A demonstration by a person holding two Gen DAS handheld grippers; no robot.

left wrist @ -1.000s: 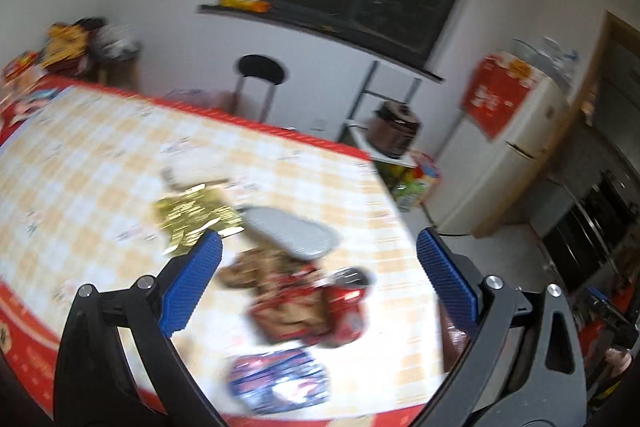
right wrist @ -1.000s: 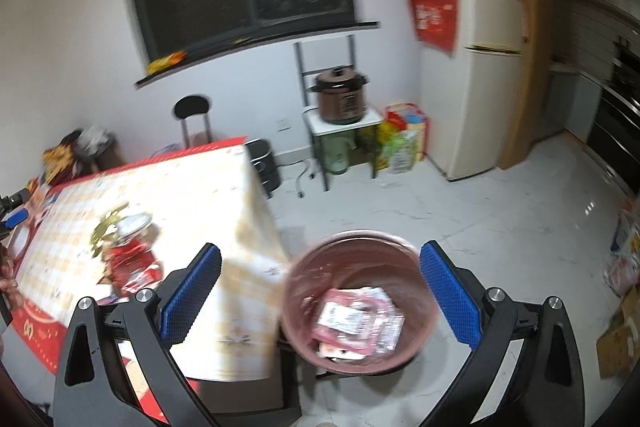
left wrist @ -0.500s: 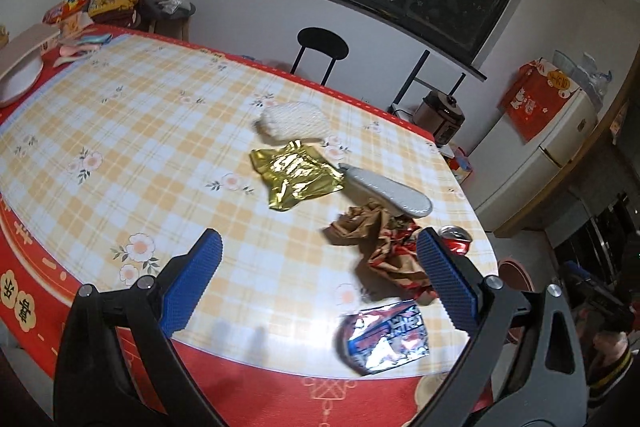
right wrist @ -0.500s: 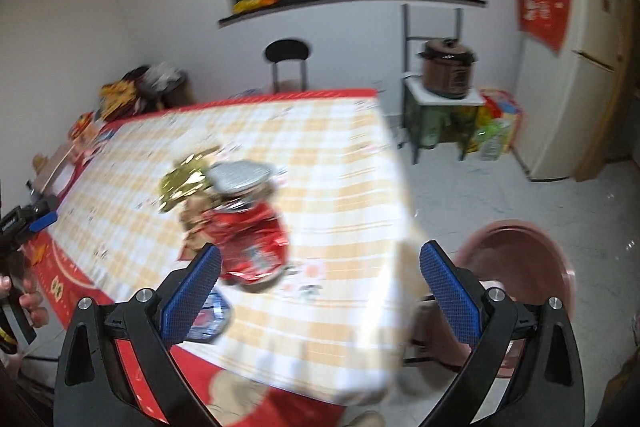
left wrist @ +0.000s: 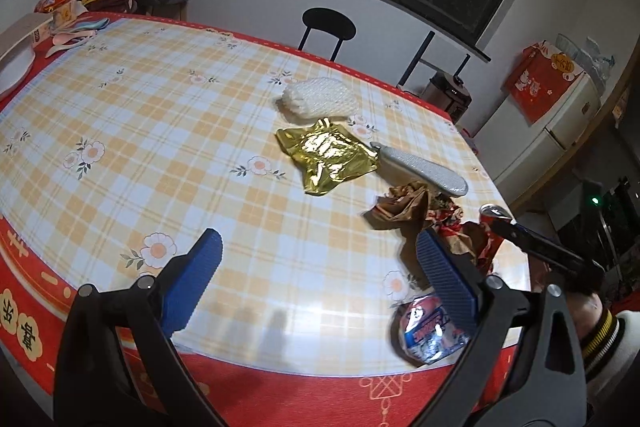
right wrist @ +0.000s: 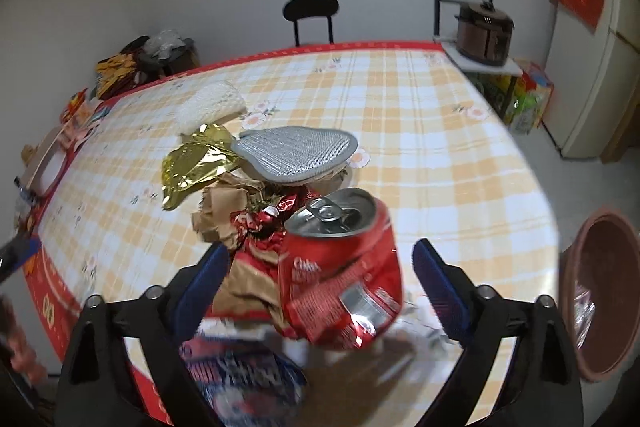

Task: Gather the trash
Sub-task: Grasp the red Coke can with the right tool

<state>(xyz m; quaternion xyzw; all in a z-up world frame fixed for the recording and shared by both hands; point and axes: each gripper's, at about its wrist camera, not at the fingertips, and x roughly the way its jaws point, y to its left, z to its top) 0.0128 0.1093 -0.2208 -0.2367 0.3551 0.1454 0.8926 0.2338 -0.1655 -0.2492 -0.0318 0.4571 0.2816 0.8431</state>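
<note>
A crushed red soda can [right wrist: 342, 267] stands on the checked table between the open jaws of my right gripper [right wrist: 320, 275], which is not closed on it. The can top also shows in the left wrist view [left wrist: 494, 213]. Around it lie crumpled brown paper [right wrist: 220, 207], a red foil wrapper [right wrist: 260, 227], a gold foil wrapper [right wrist: 192, 163], a blue-and-white snack packet [right wrist: 240, 383] and a white bubble-wrap roll [right wrist: 212, 103]. My left gripper [left wrist: 316, 279] is open and empty over the table's near edge. The brown trash bin [right wrist: 600, 307] stands on the floor to the right.
A grey mesh pad [right wrist: 296, 151] lies behind the can. A black stool [left wrist: 328, 27] stands at the far side. A rice cooker [right wrist: 484, 31] sits on a low rack, next to a fridge [right wrist: 592, 75]. Dishes and bags crowd the table's far left corner [left wrist: 60, 11].
My right gripper swung from above the bin to the table and closed in on the red can. My left gripper pulled back toward the table's near edge.
</note>
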